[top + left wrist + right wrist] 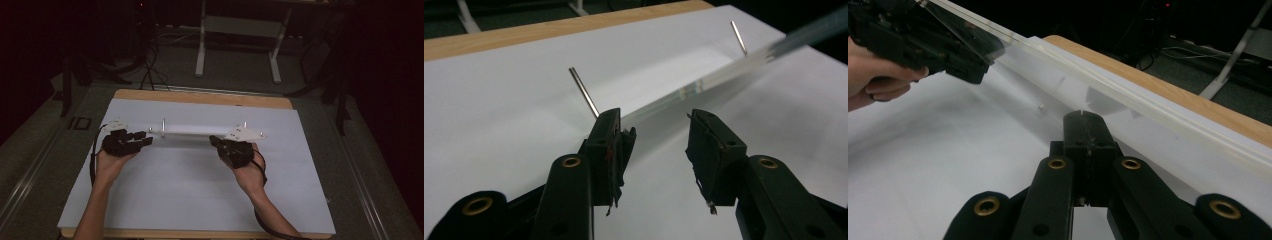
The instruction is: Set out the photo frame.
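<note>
The left gripper (659,132) has its fingers released around the end of a long clear acrylic strip (684,92); the right gripper (1083,122) fingers are clenched beside that strip

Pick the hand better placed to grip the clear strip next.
Left, probably. The left gripper has its jaws open, with the strip's near end right at the gap. The right gripper has its jaws shut beside the strip, so it would have to open and realign first.

One clear strip (200,131), apparently two metal pins (584,92), two hand-held grippers (146,139).
</note>
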Tool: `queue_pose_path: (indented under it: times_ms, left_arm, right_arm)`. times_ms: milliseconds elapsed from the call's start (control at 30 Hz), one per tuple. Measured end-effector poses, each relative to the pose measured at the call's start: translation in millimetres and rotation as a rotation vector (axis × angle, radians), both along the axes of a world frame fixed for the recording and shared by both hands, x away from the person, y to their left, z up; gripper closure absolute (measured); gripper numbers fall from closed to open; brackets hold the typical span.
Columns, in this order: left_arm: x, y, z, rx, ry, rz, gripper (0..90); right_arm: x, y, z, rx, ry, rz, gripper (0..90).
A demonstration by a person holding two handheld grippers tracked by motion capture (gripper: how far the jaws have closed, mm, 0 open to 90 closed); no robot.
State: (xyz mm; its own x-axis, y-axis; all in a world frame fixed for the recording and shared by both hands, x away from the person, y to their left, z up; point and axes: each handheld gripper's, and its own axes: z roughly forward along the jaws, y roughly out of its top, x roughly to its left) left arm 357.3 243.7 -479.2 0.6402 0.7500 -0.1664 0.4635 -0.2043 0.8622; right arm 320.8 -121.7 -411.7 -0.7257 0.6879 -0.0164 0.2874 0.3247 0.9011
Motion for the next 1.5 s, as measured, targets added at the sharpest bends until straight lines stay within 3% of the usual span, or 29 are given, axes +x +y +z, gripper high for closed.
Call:
queue_pose_path:
  times_ms: [200,300,667,900,1233,1500]
  left_arm:
    - [4.6,-15.3,3.6,0.041,-0.03,-0.042,52.8]
    - [9.3,-21.7,7.0,0.052,-0.048,-0.031,49.5]
    - [24.2,-35.4,4.5,0.03,-0.088,-0.011,38.7]
    - [28.5,-36.5,4.1,0.004,-0.092,-0.015,42.6]
    - [31.4,-36.4,5.1,0.036,-0.095,-0.01,47.9]
    - [37.0,-36.1,6.9,0.027,-0.086,0.008,49.1]
  right_arm:
    - [6.5,-1.7,5.8,0.009,-0.01,-0.018,90.0]
    - [9.1,-1.8,7.7,0.009,-0.011,-0.022,90.0]
    - [15.7,-4.4,11.2,0.014,-0.01,-0.036,90.0]
    - [19.8,-7.0,12.5,0.01,-0.012,-0.049,90.0]
    - [27.2,-15.8,12.1,0.0,-0.006,-0.072,89.4]
    - [30.6,-31.8,-1.4,-0.042,0.008,-0.079,79.2]
